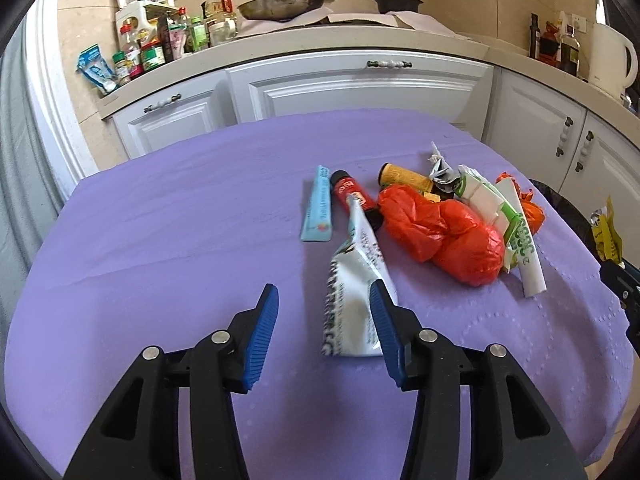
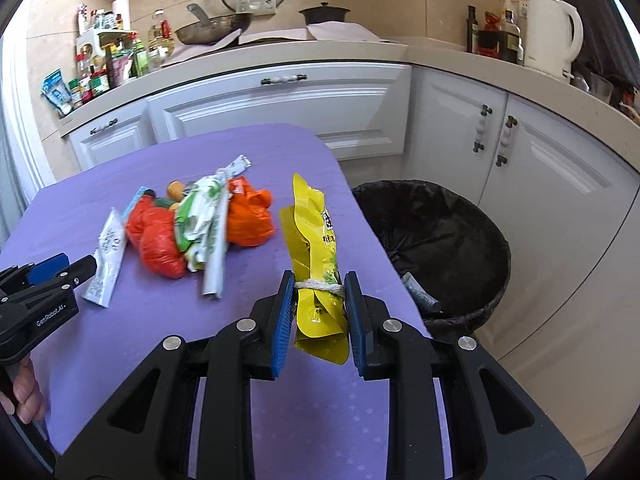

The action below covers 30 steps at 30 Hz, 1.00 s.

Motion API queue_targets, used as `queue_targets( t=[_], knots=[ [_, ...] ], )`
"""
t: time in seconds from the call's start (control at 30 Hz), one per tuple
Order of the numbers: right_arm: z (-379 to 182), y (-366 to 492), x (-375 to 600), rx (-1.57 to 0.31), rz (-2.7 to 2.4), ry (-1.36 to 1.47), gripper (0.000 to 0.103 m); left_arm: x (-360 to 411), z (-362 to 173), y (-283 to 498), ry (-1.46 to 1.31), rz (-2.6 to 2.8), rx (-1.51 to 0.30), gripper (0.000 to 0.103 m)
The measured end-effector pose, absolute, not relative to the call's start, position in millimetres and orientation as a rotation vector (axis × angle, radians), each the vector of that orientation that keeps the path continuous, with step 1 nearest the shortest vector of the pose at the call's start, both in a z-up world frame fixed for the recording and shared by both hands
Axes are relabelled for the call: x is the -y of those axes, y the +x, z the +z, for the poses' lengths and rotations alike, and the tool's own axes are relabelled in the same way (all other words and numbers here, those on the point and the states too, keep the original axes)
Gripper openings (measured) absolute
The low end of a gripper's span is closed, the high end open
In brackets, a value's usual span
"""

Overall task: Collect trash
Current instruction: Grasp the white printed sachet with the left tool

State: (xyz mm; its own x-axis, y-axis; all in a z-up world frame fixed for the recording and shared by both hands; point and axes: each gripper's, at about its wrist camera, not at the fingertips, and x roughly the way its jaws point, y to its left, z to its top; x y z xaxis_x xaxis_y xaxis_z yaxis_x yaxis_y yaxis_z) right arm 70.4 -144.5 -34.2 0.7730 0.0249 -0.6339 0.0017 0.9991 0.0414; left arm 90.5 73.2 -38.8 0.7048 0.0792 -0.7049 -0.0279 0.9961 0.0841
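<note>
A pile of trash lies on the purple table (image 1: 160, 220): a red plastic bag (image 1: 440, 228), a white tube (image 1: 356, 280), a light-blue sachet (image 1: 318, 210), a red bottle (image 1: 352, 194) and white-green wrappers (image 1: 504, 216). My left gripper (image 1: 324, 300) is open, its right finger over the white tube. My right gripper (image 2: 318, 292) is shut on a yellow wrapper (image 2: 316, 256) tied with string, held above the table's right edge. The pile also shows in the right wrist view, with the red bag (image 2: 156, 236) and an orange bag (image 2: 248, 212).
A bin with a black liner (image 2: 436, 240) stands on the floor right of the table, a small tube (image 2: 420, 294) on its rim. White kitchen cabinets (image 2: 280, 108) and a counter with bottles, pans and a kettle (image 2: 552, 36) lie behind.
</note>
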Motion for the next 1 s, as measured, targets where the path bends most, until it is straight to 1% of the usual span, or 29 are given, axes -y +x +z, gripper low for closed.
queue_targets(
  t=[0.07,0.2,0.33,0.5,0.67,0.73,0.8,0.83,1.0],
  knots=[
    [-36.1,73.9,148.0,-0.692,0.011,0.046,0.024,-71.1,-41.8,96.3,0.066,0.058,-0.797,0.049],
    [-39.4,80.2,153.1,-0.701,0.012,0.056,0.024,-67.5,-43.1,102.9,0.06,0.041,-0.802,0.055],
    [-40.7,84.6,154.8,-0.707,0.016,0.062,0.024,-67.2,-41.7,104.3,0.046,0.03,-0.811,0.056],
    [-42.3,86.0,154.9,-0.713,0.021,0.066,0.024,-62.1,-42.2,104.0,0.046,0.005,-0.811,0.065],
    [-44.3,87.4,156.1,-0.721,0.021,0.071,0.024,-65.7,-48.3,108.4,0.024,0.011,-0.839,0.065],
    [-44.2,88.0,156.2,-0.722,0.021,0.072,0.024,-67.5,-48.9,108.7,0.013,0.01,-0.843,0.058],
    [-44.3,88.1,156.4,-0.722,0.021,0.072,0.024,-67.5,-50.9,109.6,0.014,0.002,-0.853,0.045],
    [-44.6,88.8,156.6,-0.722,0.022,0.074,0.024,-67.0,-52.0,110.1,0.015,-0.005,-0.858,0.04],
    [-44.4,88.7,156.6,-0.722,0.02,0.072,0.024,-65.2,-50.4,107.3,0.018,-0.023,-0.845,0.033]
  ],
)
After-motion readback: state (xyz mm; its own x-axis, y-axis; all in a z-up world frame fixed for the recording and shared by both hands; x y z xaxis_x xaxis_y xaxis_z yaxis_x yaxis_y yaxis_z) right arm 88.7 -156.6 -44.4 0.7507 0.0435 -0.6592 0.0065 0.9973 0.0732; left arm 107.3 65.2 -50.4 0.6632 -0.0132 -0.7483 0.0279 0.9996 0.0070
